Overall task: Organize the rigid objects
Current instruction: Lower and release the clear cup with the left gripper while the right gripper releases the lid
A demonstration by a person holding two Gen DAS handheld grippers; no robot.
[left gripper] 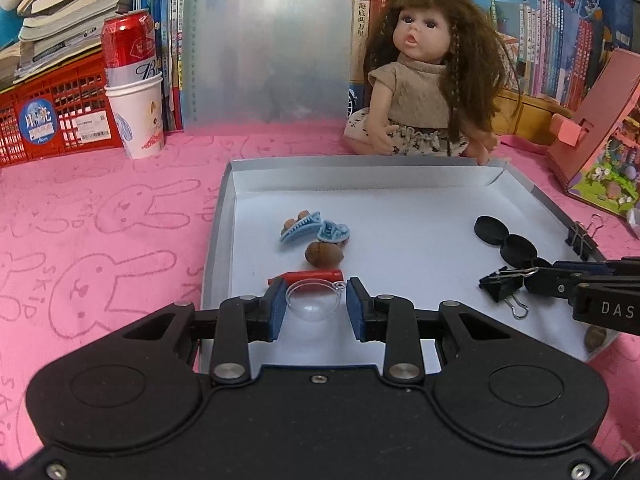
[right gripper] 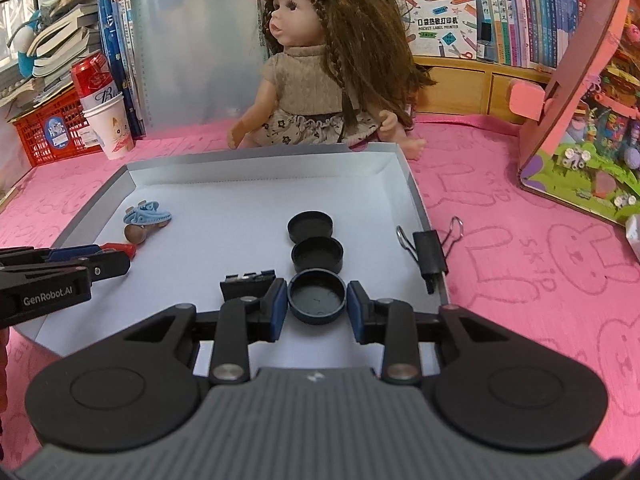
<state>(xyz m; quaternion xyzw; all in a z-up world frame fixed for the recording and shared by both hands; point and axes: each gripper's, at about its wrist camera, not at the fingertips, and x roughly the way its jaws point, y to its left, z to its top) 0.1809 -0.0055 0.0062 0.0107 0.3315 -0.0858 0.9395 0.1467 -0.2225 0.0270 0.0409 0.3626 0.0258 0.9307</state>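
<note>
While my left gripper (left gripper: 316, 304) clamps the clear dome (left gripper: 314, 300) low over the tray (left gripper: 218, 248), the red piece (left gripper: 308, 277) lies crosswise just ahead. On the right wrist, my right gripper (right gripper: 317, 300) pinches a black cap (right gripper: 317, 298), two more caps (right gripper: 316, 240) lined up straight ahead.

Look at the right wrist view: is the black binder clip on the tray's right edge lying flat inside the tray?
No. The black binder clip is clamped onto the tray's right wall, with its wire handles sticking up beside it.
</note>
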